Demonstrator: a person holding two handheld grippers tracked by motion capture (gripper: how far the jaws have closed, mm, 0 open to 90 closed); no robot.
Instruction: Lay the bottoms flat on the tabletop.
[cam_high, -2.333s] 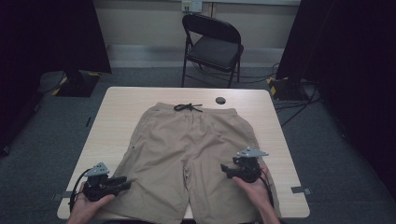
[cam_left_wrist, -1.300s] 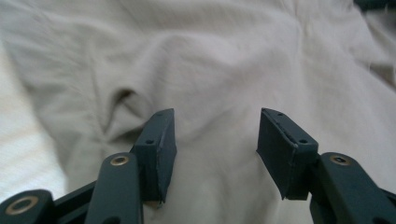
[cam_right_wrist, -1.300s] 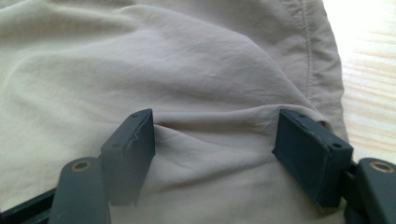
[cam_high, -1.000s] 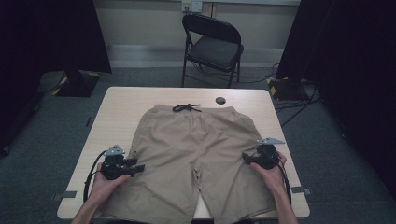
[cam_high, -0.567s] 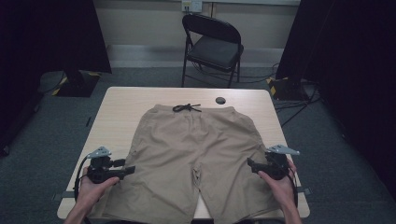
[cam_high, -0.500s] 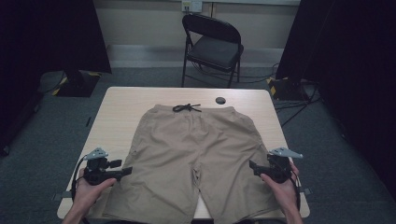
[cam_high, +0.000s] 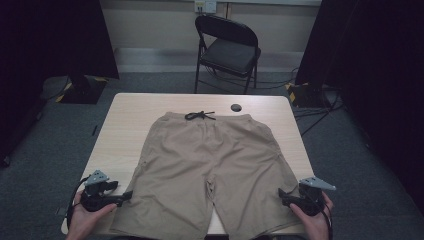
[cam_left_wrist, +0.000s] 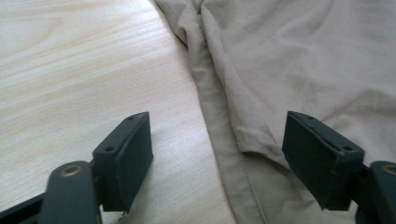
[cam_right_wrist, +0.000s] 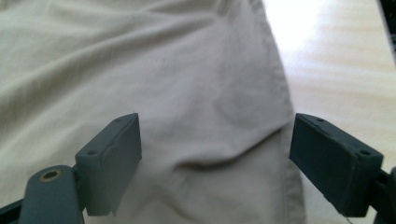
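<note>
Wooden table (cam_high: 125, 125), bearing khaki shorts (cam_high: 210, 165) spread flat at centre, waistband toward 12 o'clock. Left gripper (cam_high: 125, 196) at 8 o'clock, jaws just opened wide, astride outer seam. Right gripper (cam_high: 283, 196) at 4 o'clock, jaws apart over hem, nothing clamped.

Matt cloth shorts (cam_high: 210, 170), wood-grain table (cam_high: 127, 125)

A black folding chair (cam_high: 227, 50) stands beyond the pale wooden surface (cam_high: 125, 130) (a small black disc (cam_high: 236, 107) lies near its far edge).
</note>
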